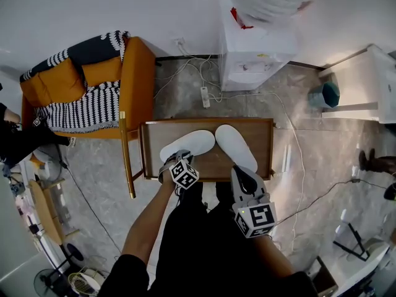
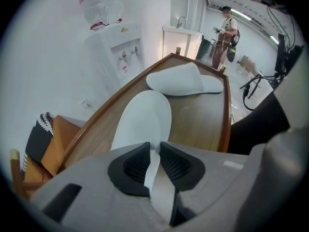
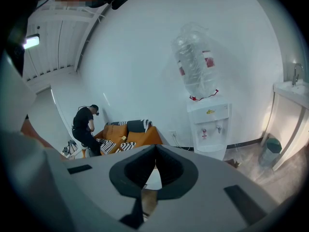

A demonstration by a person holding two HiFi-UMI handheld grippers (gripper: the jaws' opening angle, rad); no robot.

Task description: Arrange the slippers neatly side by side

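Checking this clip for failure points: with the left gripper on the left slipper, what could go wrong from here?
1. The left gripper pinches only the thin near edge of the left slipper; the soft edge may slip out or fold when pulled.
2. Its far end lies close to the right slipper; swinging it straight could nudge that one.
3. The table has a raised rim; the slipper could catch on it if dragged.

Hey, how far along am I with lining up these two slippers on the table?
Done: both slippers sit on the wooden table. In hand: the left hand-held gripper is pinching the near end of the left slipper. The right hand-held gripper is shut and empty, near the right slipper. Left: the slippers splay in a V, not yet parallel side by side.
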